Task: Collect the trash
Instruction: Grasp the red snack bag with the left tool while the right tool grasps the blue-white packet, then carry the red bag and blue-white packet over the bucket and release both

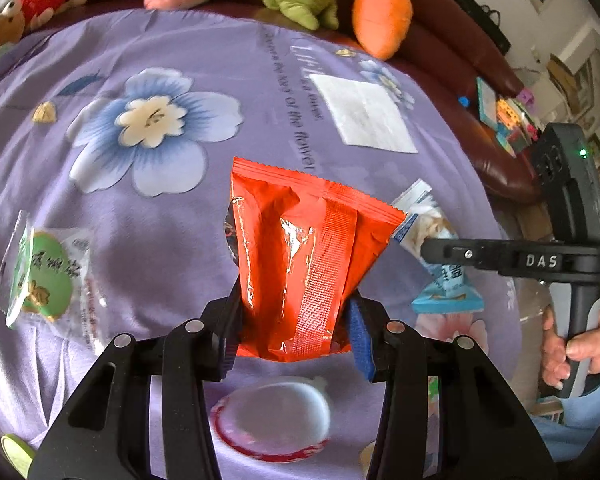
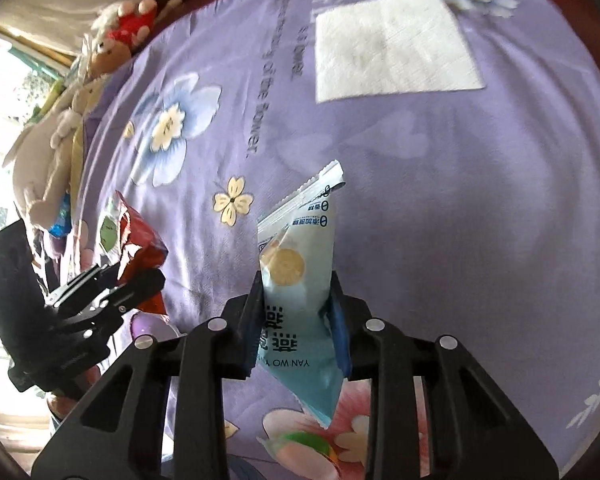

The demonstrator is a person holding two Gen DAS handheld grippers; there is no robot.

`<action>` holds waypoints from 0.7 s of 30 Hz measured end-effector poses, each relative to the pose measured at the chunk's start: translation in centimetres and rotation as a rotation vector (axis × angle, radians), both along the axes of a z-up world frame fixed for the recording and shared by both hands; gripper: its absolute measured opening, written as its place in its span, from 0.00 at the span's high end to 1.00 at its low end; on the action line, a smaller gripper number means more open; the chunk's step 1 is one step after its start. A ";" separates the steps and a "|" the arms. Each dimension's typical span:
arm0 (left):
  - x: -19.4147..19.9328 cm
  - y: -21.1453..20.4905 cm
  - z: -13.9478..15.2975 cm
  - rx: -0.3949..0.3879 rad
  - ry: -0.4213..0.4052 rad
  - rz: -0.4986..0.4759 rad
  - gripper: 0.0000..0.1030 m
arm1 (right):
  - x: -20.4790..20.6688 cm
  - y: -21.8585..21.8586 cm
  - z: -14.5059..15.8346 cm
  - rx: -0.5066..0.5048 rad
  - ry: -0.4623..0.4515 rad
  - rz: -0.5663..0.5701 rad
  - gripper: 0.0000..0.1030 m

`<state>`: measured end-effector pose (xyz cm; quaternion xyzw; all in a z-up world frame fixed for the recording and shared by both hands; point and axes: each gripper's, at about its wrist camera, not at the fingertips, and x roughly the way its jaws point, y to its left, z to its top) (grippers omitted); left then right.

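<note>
left wrist and right wrist: each hand-held gripper holds a wrapper

left wrist view shows the left hand-held gripper point(image 1: 296, 320) at the lower centre of the frame, its jaws closed onto the bottom of an orange-red snack packet point(image 1: 300, 256). the packet stands up from the jaws, torn open on its left side with silver foil showing. under the jaws lies a white round lid with a red rim point(image 1: 272, 412). at the left edge of the frame a green-and-clear wrapper point(image 1: 46, 276) rests on the purple flowered cloth point(image 1: 148, 200). a white napkin point(image 1: 364, 114) lies flat at the upper right of the cloth. along the top of the frame sit soft toys, among them an orange carrot plush point(image 1: 382, 16).

at the right of this view the right hand-held gripper point(image 1: 440, 254) reaches in sideways, gripping a pale blue snack wrapper point(image 1: 448, 292) just beside the packet's right corner.

right wrist view shows the same blue wrapper point(image 2: 300, 280) clamped between the right gripper's point(image 2: 296, 324) jaws at the lower centre, its sealed end pointing up and its tail hanging below. the left gripper point(image 2: 140, 280) with the red packet point(image 2: 140, 248) appears at the lower left, and the napkin point(image 2: 392, 46) at the upper right.
</note>
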<state>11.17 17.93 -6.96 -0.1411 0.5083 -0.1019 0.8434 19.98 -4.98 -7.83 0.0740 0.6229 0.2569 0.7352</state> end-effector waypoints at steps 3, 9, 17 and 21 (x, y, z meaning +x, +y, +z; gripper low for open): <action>0.3 -1.8 1.0 0.009 -0.013 -0.026 0.55 | 0.0 -2.2 0.9 0.021 -0.018 -0.038 0.73; 1.2 -6.8 2.5 0.027 -0.037 -0.100 0.55 | -0.3 -8.4 2.6 0.062 -0.051 -0.129 0.73; 2.5 -16.8 4.0 0.030 -0.070 -0.244 0.55 | -1.5 -18.6 3.9 0.107 -0.085 -0.290 0.73; 2.8 -21.7 4.4 0.035 -0.075 -0.316 0.55 | -2.6 -24.0 4.1 0.133 -0.097 -0.375 0.73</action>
